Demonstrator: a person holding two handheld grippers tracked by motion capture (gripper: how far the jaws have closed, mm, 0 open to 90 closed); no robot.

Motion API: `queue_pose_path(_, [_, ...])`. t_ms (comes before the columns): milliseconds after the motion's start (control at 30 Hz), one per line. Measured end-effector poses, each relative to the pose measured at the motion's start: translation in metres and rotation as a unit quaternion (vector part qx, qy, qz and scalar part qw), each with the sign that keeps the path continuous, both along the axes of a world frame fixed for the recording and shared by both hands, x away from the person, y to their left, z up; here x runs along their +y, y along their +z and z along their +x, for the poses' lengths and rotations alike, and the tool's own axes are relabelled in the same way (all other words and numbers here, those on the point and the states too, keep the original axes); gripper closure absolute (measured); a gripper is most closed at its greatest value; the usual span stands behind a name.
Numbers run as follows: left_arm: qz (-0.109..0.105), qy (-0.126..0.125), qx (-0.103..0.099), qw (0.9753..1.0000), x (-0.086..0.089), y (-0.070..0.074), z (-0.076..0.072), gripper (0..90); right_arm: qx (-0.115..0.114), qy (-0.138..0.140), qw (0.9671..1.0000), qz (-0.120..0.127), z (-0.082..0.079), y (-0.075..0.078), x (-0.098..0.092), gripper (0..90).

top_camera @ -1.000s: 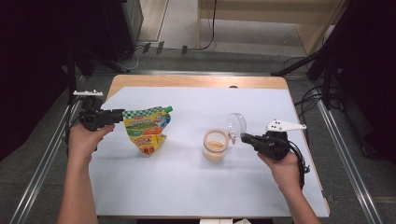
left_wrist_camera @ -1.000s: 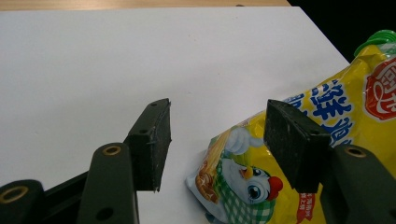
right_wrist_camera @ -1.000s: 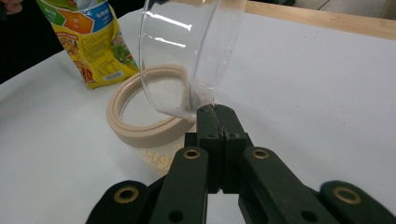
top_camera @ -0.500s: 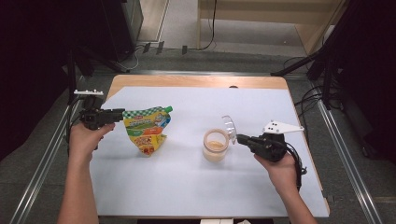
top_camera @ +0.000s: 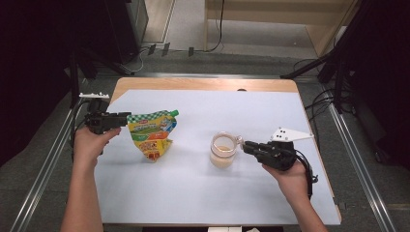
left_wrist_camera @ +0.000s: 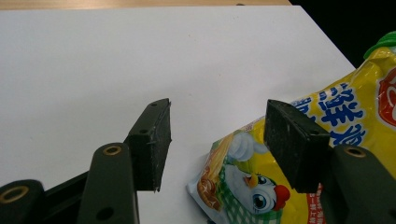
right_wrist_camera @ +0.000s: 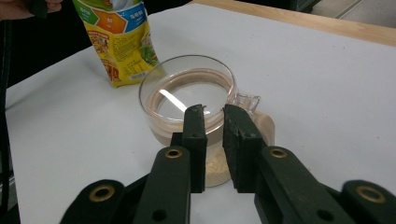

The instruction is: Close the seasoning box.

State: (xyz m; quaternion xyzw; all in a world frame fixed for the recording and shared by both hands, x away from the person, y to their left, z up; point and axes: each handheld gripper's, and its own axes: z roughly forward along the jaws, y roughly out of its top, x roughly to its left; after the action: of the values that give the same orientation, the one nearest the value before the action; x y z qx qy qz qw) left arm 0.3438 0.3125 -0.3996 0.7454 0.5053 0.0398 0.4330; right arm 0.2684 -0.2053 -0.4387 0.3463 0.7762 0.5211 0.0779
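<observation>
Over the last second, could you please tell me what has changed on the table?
The right gripper has swung the jar's hinged lid down from upright; it now lies over the glass jar, with the fingers closed on its edge. The left gripper stayed at the top edge of the yellow pouch, which did not move; its fingers stand apart.

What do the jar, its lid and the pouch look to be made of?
The jar looks like clear glass or hard plastic: the beige powder inside shows through. The lid is see-through with a brownish seal ring and a bright glare streak. The pouch looks like glossy printed plastic film, crinkled, with a green cap.
</observation>
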Motion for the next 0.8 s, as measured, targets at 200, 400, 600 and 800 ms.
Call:
queue_pose_path(200, [0.004,-0.004,0.001,1.0000,-0.002,-0.001,0.000,42.3,-0.002,-0.014,0.9999,0.002,0.001,-0.001,-0.009,72.7])
queue_pose_path(400, [0.004,-0.003,0.003,1.0000,-0.002,-0.001,0.001,42.0,0.007,-0.022,0.9997,0.004,0.004,-0.006,-0.018,65.4])
queue_pose_path(600, [0.004,-0.003,0.003,1.0000,-0.002,-0.001,0.001,41.8,0.023,-0.030,0.9993,0.003,0.008,-0.014,-0.027,53.6])
queue_pose_path(800, [0.004,-0.002,0.006,1.0000,-0.001,-0.003,0.001,41.6,0.021,-0.046,0.9986,-0.015,0.013,-0.023,-0.035,45.2])
